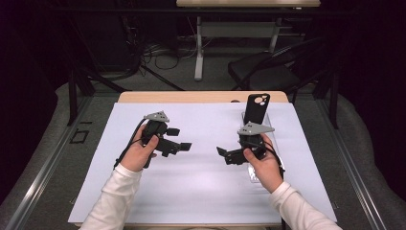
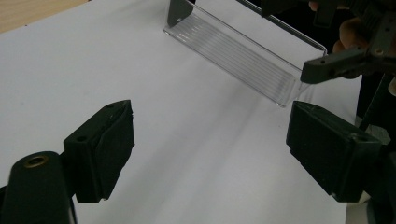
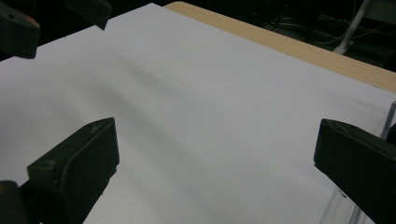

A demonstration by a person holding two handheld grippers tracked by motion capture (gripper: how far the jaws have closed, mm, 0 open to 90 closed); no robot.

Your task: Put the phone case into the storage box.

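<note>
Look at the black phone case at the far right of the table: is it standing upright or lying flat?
Upright. In the high view the phone case stands on end in the clear holder, camera cutout at the top, behind the right gripper.

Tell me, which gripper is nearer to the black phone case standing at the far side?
Right. The right gripper sits just in front of the phone case, beside the clear stand. The left gripper is across the white sheet, farther off.

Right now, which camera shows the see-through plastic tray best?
The left gripper view: there the clear ribbed plastic tray lies long and close on the white sheet. The high view shows just its faint rim, behind the right gripper. The right gripper view catches only a clear edge.
</note>
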